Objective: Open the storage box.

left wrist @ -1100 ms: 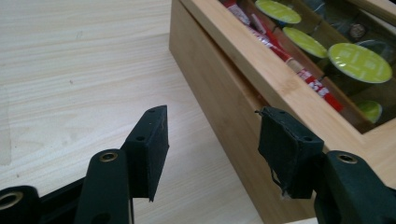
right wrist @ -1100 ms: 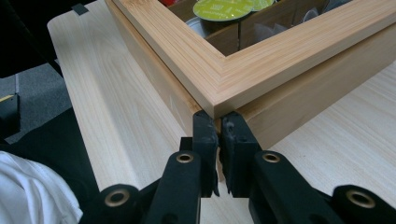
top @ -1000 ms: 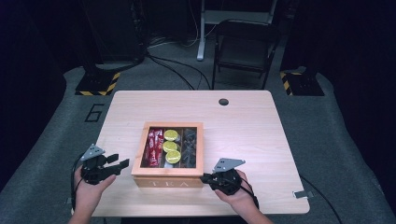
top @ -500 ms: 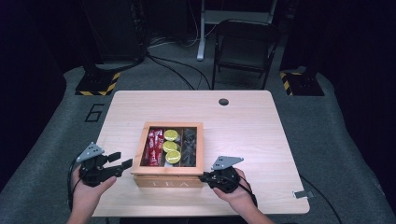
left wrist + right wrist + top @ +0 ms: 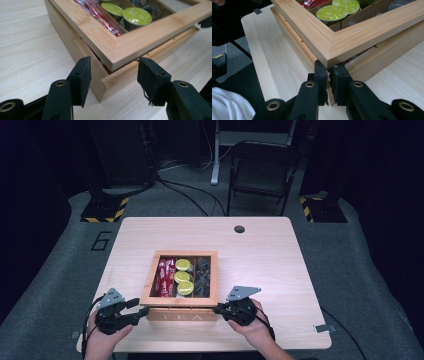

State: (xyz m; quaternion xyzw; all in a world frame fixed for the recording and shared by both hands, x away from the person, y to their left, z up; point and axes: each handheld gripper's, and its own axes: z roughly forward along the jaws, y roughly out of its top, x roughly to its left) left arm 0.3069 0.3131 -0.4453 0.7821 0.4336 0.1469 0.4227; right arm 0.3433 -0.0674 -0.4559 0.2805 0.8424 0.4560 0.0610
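Bamboo tea box (image 5: 181, 312) is sitting at the table's (image 5: 280, 260) near edge, long axis running front to back. Right gripper (image 5: 218, 309) is pinching its lid corner; left gripper (image 5: 142, 307), half-open and just narrowing, is straddling the opposite corner, both levelled inward.

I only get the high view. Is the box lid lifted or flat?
Observer: Lifted a little. The left gripper view shows a gap under the lid at its near corner.
Operator: Is my left gripper grabbing it?
Observer: No. The left gripper is open; its fingers have just been closing, with the wooden box corner between them.
Operator: And the right one?
Observer: The right gripper has its fingers pinched shut at the box corner, just under the lid.
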